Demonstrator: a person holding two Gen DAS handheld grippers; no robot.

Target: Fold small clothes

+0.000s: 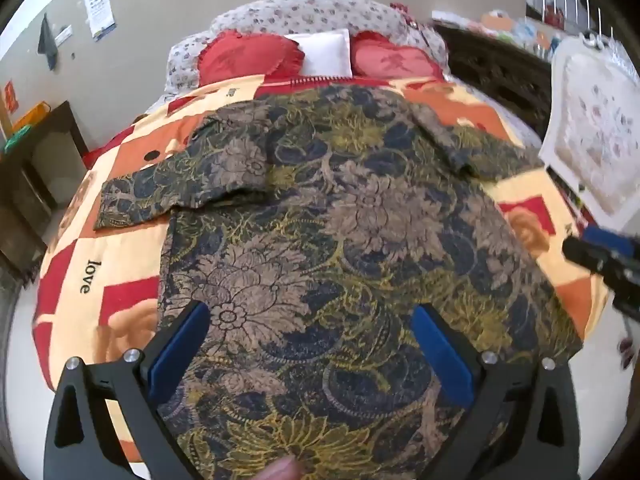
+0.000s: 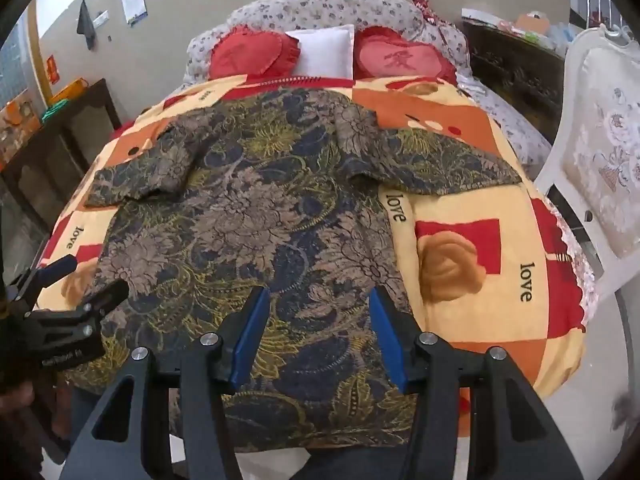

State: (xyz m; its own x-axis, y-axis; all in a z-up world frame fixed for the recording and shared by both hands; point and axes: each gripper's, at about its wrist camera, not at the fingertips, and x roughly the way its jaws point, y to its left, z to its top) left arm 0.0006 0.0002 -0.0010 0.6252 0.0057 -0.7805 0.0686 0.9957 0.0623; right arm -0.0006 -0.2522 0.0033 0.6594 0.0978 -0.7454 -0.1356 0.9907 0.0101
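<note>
Garment: a dark floral-print shirt [image 1: 320, 208] lies spread flat on the bed, both short sleeves out to the sides, its hem at the near edge.
Bed cover: a patchwork quilt [image 2: 472, 216] in red, orange and cream, printed with "love" and roses, lies under the shirt.
Left gripper: the left gripper [image 1: 310, 350] hovers over the shirt's lower part, tilted downward, its blue-padded jaws spread wide with nothing between them.
Right gripper: the right gripper [image 2: 316, 336] hangs above the shirt's lower right part, jaws about half apart, pads clear of the cloth.
Headboard end: two red heart cushions [image 2: 256, 54] flank a white pillow [image 2: 326, 52].
Right side: a white upholstered chair [image 2: 600, 160] stands beside the bed.
</note>
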